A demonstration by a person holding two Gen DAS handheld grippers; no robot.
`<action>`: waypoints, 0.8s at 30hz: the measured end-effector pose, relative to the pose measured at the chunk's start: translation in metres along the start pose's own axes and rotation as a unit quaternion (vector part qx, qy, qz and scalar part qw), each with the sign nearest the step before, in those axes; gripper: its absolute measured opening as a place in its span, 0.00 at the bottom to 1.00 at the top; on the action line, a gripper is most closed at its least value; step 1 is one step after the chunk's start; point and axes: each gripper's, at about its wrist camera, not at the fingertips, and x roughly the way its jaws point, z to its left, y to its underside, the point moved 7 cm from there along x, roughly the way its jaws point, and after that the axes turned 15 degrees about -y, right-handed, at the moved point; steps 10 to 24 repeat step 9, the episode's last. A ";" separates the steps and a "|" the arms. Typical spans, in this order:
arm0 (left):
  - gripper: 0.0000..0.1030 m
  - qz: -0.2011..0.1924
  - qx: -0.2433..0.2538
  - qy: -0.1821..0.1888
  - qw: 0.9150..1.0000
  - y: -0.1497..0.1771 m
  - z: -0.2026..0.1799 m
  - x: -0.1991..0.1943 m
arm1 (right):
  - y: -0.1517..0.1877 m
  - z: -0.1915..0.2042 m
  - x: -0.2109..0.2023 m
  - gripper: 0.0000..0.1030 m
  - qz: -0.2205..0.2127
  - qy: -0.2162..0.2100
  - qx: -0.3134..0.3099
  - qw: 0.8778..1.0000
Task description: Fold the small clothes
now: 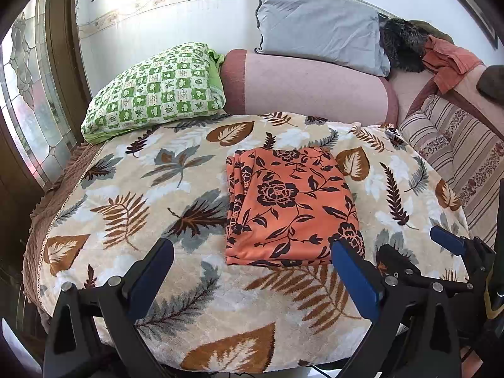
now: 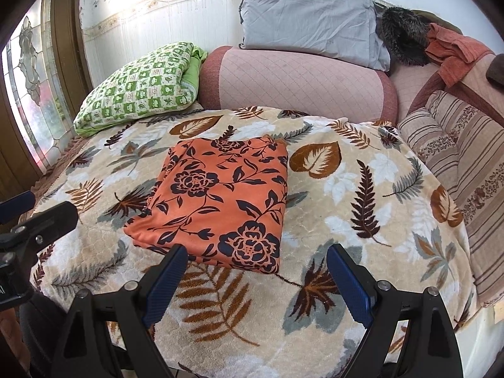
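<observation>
I hold my left gripper (image 1: 252,261) over the near edge of the leaf-patterned blanket (image 1: 157,189), its blue-padded fingers (image 1: 354,277) spread wide apart with nothing between them. My right gripper (image 2: 256,267) hangs the same way just beside it, fingers (image 2: 167,280) wide apart and empty; from the left wrist view its blue fingertip pokes in at the right edge.

The folded orange cloth with dark flowers (image 1: 289,204) lies flat on the blanket, a neat layered rectangle, toward the middle and a little to the right of centre. Its near edge sits just ahead of my fingertips in both views; none of my pads touches it. Stacked fold edges show along its left side.

At the far edge of the blanket, a green checked pillow (image 1: 157,91) rests at the far left corner, and a pink bolster (image 1: 312,91) runs along the back with a grey pillow (image 1: 318,31) leaning on it against the wall. A striped cushion (image 1: 447,145) lies off the right edge.
</observation>
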 end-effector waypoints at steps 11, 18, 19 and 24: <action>0.97 0.003 -0.001 -0.003 1.000 0.000 0.003 0.005 | -0.003 -0.001 0.002 0.89 0.001 0.001 -0.004 1.000; 0.97 0.003 -0.001 -0.003 1.000 0.000 0.003 0.005 | -0.003 -0.001 0.002 0.89 0.001 0.001 -0.004 1.000; 0.97 0.003 -0.001 -0.003 1.000 0.000 0.003 0.005 | -0.003 -0.001 0.002 0.89 0.001 0.001 -0.004 1.000; 0.97 0.003 -0.001 -0.003 1.000 0.000 0.003 0.005 | -0.003 -0.001 0.002 0.89 0.001 0.001 -0.004 1.000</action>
